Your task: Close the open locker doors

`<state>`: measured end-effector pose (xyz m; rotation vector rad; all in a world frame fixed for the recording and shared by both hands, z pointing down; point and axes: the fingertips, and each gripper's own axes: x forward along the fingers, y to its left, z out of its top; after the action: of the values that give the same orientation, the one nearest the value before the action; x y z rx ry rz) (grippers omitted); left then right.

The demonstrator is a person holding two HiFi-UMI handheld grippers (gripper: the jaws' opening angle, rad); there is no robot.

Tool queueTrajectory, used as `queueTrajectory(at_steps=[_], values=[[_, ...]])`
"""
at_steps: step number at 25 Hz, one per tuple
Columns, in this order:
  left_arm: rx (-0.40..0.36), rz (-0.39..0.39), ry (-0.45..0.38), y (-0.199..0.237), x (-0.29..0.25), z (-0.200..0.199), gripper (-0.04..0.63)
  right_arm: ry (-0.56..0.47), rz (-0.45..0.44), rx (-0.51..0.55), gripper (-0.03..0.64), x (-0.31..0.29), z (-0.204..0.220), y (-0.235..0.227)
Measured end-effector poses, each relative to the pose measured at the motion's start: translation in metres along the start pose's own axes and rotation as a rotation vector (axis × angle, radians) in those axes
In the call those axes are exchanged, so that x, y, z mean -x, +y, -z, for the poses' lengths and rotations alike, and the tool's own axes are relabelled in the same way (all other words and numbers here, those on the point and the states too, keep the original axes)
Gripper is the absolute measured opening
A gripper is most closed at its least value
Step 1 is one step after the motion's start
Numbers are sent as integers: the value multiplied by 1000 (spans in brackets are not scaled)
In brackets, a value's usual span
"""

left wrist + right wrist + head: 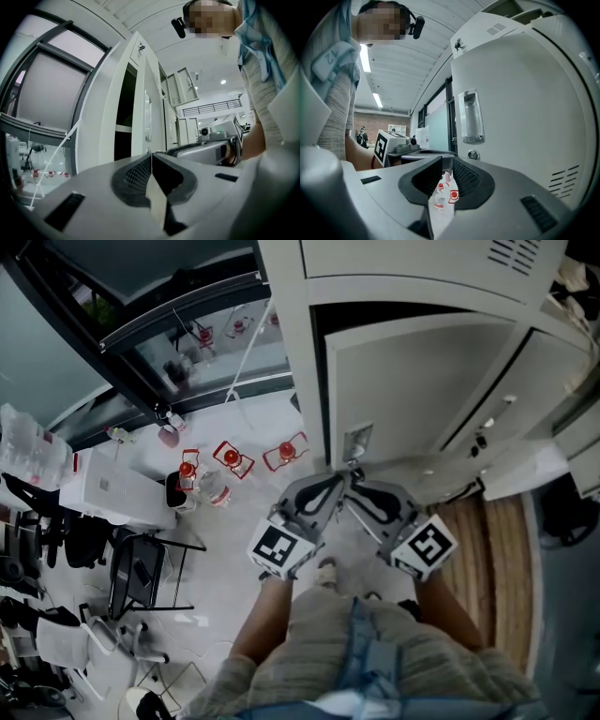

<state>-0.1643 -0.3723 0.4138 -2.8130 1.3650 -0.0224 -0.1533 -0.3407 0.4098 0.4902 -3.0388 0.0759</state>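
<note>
Seen from the head view, both tools are held level in front of the person, tips converging toward 12 o'clock. The left gripper (336, 480) and the right gripper (358, 489) sit just beside each other, and each marker cube (284, 549) is nearest the person at 6 o'clock. The open locker door (422, 395), pale grey, stands ajar from its cabinet at 12 to 1 o'clock of the tips, with its recessed handle (357, 442) directly above them. From this angle I cannot tell whether either tip touches the panel. In the left gripper view the left gripper (151, 157) has its ribbed pads pressed together along one thin line with nothing between them, and the locker door (147, 105) appears edge-on at 12 o'clock, with the dark locker interior at 11 o'clock. In the right gripper view the right gripper (444, 171) has its jaws apart and empty, and only red-capped bottles (440, 194) on the floor show through the gap. There the locker door (520, 122) fills 12 to 3 o'clock, face-on and close, with its handle (470, 117) and a round lock (473, 154) just above the jaws and vent slots (565, 180) at 3 o'clock. Back in the head view, the bottles (230, 457) stand on the white floor (272, 427) at 10 o'clock of the grippers, well apart, and a black chair (141, 573) sits at 8 o'clock.
</note>
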Motion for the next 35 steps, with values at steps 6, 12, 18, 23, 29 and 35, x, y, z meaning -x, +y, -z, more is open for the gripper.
queueTrajectory(at_steps=[6, 12, 18, 23, 29, 35], values=[[-7, 6, 9, 14, -12, 0, 8, -24, 36, -1, 72, -5, -8, -11], [19, -34, 15, 33, -16, 4, 8, -45, 97, -16, 73, 5, -10, -20], [-41, -36, 17, 49, -20, 8, 8, -51, 150, -27, 72, 13, -9, -26], [-44, -73, 36, 63, -20, 12, 8, -61, 172, -27, 72, 15, -10, -27], [-19, -93, 47, 70, -18, 14, 8, -66, 179, -19, 72, 16, -14, -25], [-1, -76, 48, 61, -20, 15, 8, -78, 185, -13, 72, 22, -15, -23]])
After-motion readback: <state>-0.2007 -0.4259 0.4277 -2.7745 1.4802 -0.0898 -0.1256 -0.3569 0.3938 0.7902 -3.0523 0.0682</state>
